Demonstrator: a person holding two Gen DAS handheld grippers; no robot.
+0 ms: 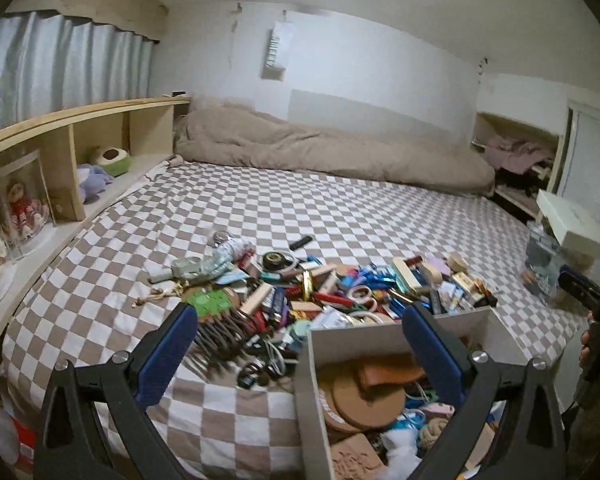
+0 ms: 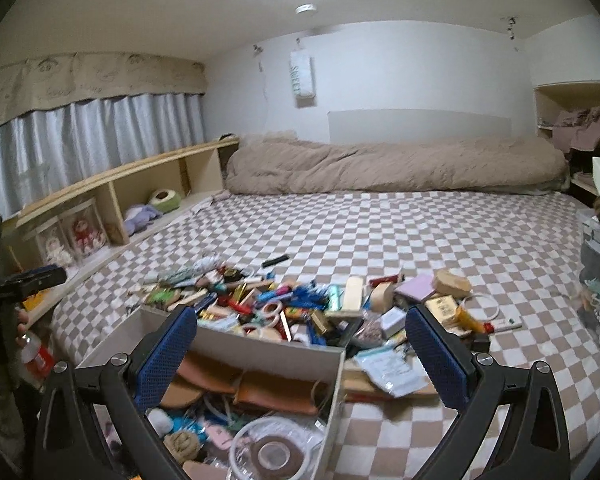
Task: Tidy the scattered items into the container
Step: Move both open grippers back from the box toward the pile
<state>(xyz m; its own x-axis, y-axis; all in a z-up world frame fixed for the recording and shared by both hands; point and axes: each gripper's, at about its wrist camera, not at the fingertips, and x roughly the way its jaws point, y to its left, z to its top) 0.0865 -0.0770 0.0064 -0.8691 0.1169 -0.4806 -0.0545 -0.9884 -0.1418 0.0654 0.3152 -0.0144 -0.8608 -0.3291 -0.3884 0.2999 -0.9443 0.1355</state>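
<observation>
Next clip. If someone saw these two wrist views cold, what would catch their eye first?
Most likely the heap of small colourful items spread across the middle of the checkered bed cover, just beyond the open cardboard box that is already partly filled. Next, the blue-padded fingers of both open grippers framing the foreground, holding nothing. Farther back, a beige duvet lies bunched along the wall.
</observation>
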